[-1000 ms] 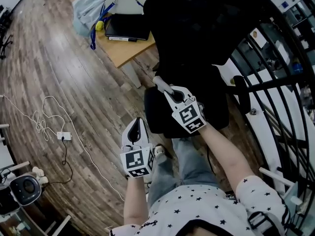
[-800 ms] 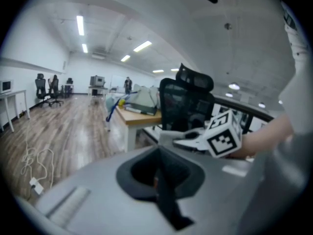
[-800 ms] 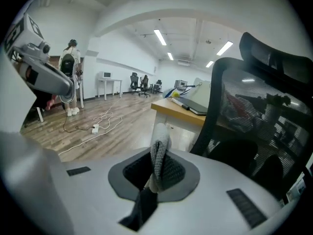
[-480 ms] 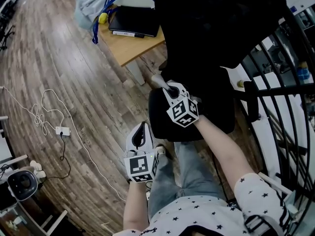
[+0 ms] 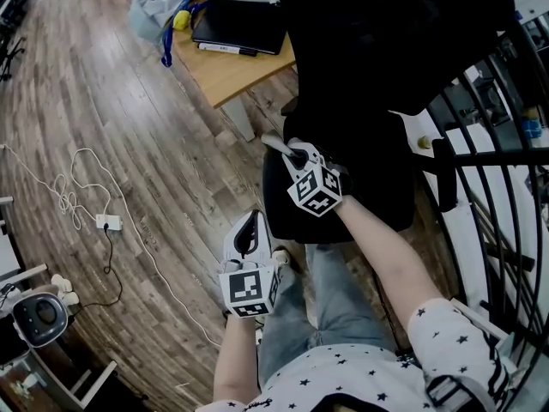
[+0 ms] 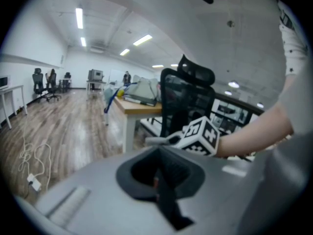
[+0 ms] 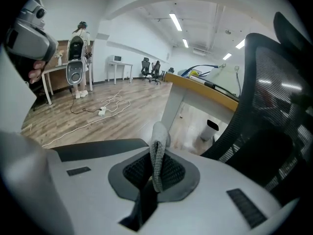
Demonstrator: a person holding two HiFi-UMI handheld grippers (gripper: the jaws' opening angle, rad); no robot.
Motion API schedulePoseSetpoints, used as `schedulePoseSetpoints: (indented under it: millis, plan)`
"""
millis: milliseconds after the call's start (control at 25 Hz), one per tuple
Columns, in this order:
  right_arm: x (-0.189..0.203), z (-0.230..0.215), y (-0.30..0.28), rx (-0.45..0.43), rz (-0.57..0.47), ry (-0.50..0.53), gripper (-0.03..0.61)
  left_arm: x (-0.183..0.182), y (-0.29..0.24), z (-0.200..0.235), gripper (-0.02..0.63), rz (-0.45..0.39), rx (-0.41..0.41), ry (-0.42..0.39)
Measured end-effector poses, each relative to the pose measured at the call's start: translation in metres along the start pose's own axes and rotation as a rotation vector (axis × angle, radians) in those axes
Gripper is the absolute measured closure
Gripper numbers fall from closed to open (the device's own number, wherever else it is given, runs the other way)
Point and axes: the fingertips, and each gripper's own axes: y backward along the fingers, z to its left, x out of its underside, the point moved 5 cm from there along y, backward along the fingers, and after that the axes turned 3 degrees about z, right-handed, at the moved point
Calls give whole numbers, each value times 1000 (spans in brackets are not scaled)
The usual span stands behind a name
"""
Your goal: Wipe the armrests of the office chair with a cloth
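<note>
Cloth (image 7: pixel 157 153) clamped in outstretched right gripper (image 5: pixel 294 154) over chair (image 5: pixel 377 84).

No words, labels or numbers can be read — none anywhere.

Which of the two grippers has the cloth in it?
The right gripper, by the black chair: a grey cloth is pinched between its jaws. The left gripper is shut on nothing.
</note>
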Motion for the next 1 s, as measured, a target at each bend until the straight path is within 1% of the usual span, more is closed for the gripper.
schedulePoseSetpoints:
  millis: [200, 400, 560, 720, 1000]
  plan:
    - [7, 12, -7, -40, 32, 2, 551, 4, 3, -2, 606, 7, 11, 4]
    - [7, 11, -8, -69, 46, -57, 551, 7, 7, -4, 606, 12, 20, 1]
    - [5, 9, -10, -105, 79, -78, 551, 9, 9, -5, 606, 11, 20, 5]
    - [3, 8, -10, -113, 109, -107, 551, 8, 14, -10, 606, 8, 30, 1]
    - [3, 21, -7, -144, 137, -89, 551, 11, 23, -16, 606, 11, 40, -9]
